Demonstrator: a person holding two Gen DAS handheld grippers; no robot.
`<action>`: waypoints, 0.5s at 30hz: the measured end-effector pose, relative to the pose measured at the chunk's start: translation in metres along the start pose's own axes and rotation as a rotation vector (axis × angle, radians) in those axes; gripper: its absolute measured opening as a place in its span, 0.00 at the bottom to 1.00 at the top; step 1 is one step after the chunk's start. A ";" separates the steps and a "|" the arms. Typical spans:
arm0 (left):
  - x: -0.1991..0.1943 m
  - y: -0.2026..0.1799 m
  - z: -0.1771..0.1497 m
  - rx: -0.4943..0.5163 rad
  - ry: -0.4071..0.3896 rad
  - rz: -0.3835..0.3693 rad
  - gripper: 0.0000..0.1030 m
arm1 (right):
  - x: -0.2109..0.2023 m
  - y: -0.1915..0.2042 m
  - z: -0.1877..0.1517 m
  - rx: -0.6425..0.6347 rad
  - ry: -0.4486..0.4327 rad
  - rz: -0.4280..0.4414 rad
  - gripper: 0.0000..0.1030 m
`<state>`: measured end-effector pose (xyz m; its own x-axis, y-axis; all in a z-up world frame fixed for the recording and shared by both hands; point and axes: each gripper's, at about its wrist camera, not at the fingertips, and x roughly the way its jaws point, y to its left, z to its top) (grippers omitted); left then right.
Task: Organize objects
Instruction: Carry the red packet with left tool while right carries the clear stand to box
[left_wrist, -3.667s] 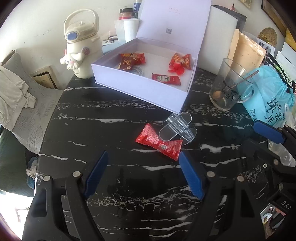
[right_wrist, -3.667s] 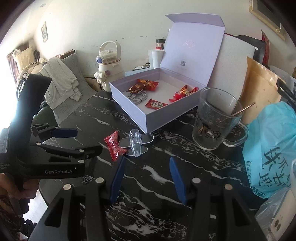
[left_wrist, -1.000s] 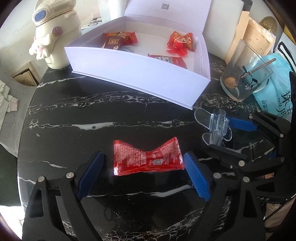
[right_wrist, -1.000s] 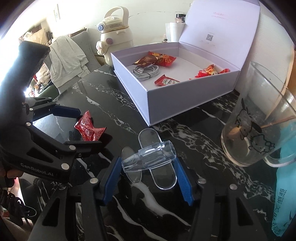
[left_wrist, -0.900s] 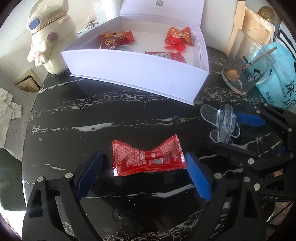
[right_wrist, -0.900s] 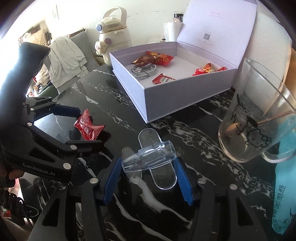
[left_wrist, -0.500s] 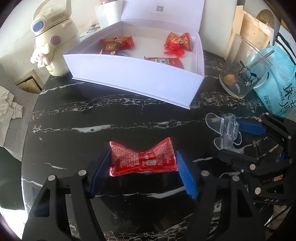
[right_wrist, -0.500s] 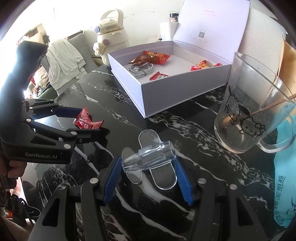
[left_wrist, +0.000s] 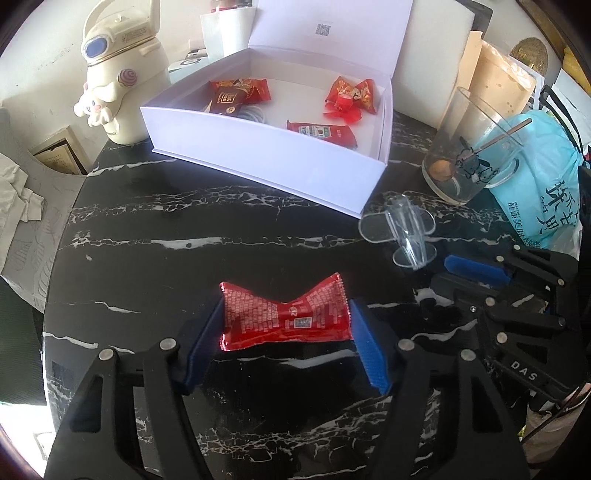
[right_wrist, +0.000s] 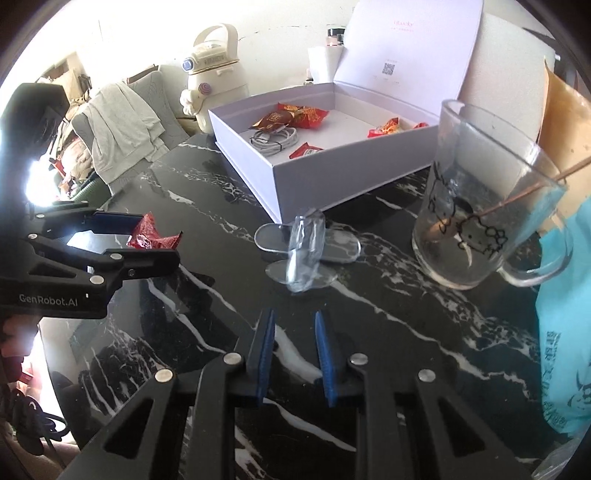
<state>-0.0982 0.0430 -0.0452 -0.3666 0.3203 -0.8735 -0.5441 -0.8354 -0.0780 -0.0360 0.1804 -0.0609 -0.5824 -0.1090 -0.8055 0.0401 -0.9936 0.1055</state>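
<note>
Left wrist view shows the left claw (left_wrist: 286, 332) pinching the red snack packet (left_wrist: 284, 319), crinkled foil shaped like a bow, just over the black marble bench (left_wrist: 184, 229). The right claw (right_wrist: 291, 350) has just been closing; its pads are pressed together on nothing, and the clear plastic stand (right_wrist: 304, 254) lies just beyond its tips. Farther ahead, the open white box (left_wrist: 266, 155) holds similar packets. Next, I think, the packet must be carried over the stiff box wall and released.
</note>
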 end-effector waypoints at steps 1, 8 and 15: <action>-0.001 0.000 -0.001 0.001 -0.002 0.004 0.64 | 0.000 -0.001 -0.001 0.005 -0.002 0.017 0.21; -0.004 0.003 -0.003 -0.021 0.004 0.001 0.64 | -0.006 0.001 0.005 0.014 -0.069 0.003 0.53; -0.003 0.009 0.001 -0.029 0.005 -0.002 0.65 | 0.001 0.003 0.026 -0.023 -0.083 -0.026 0.68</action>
<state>-0.1026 0.0345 -0.0424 -0.3616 0.3193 -0.8759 -0.5225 -0.8476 -0.0933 -0.0575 0.1778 -0.0467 -0.6484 -0.0813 -0.7569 0.0424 -0.9966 0.0707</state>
